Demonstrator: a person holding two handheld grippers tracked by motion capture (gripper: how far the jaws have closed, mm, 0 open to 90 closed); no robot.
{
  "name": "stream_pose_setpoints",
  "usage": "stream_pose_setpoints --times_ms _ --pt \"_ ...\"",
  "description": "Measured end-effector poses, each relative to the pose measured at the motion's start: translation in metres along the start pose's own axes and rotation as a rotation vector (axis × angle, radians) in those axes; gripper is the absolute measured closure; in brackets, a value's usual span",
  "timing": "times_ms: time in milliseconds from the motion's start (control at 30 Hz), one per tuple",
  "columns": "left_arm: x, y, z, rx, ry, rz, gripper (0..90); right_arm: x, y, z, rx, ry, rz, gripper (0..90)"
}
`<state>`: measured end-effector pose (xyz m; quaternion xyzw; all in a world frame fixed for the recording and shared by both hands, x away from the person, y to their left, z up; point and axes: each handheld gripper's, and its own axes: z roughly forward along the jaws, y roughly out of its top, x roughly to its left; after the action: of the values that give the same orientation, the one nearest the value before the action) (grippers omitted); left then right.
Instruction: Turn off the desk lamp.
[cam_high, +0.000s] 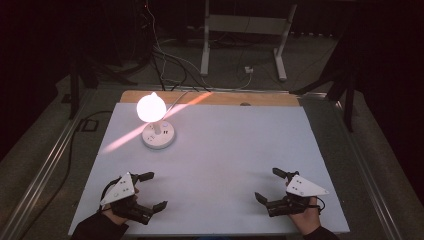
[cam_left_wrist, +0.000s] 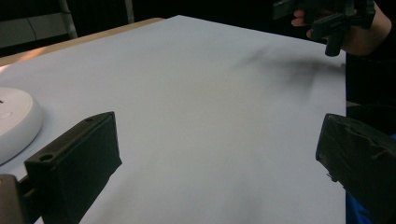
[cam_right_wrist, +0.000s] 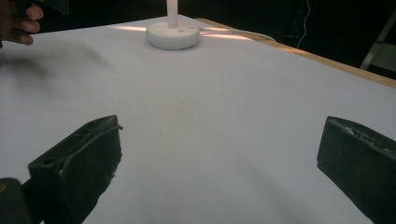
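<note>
Both grippers resting w/ fingers spread wide, holding nothing: left gripper (cam_high: 151, 190) & right gripper (cam_high: 269, 185) sitting near bench (cam_high: 225, 145) front edge. Lit lamp (cam_high: 158, 133) standing far-left, nearer the left one. Looks like pre-reach stage; next move prob. calling for left reaching fwd to lamp base.

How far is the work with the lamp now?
Done: the lamp is already lit, standing on its round base. In hand: nothing; the left claw and right claw are open, apart from it. Left: reaching the lamp.
</note>
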<state>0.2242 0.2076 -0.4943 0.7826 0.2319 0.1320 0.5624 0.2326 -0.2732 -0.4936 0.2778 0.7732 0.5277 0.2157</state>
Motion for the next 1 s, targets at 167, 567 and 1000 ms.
stream_pose_setpoints --times_ms 167,567,1000 --pt "0.0003 0.0003 -0.0005 -0.006 -0.003 0.0 0.4 0.0003 -0.0002 0.0009 0.004 0.002 0.0 0.0" --pt "-0.0002 0.0008 -0.0009 -0.003 -0.002 0.009 0.4 0.0 -0.0001 0.0006 0.004 -0.002 0.0 0.0" --pt "-0.007 0.0081 -0.0032 -0.021 -0.034 0.014 0.4 -0.0001 0.0006 0.0008 -0.004 0.001 0.004 0.0"
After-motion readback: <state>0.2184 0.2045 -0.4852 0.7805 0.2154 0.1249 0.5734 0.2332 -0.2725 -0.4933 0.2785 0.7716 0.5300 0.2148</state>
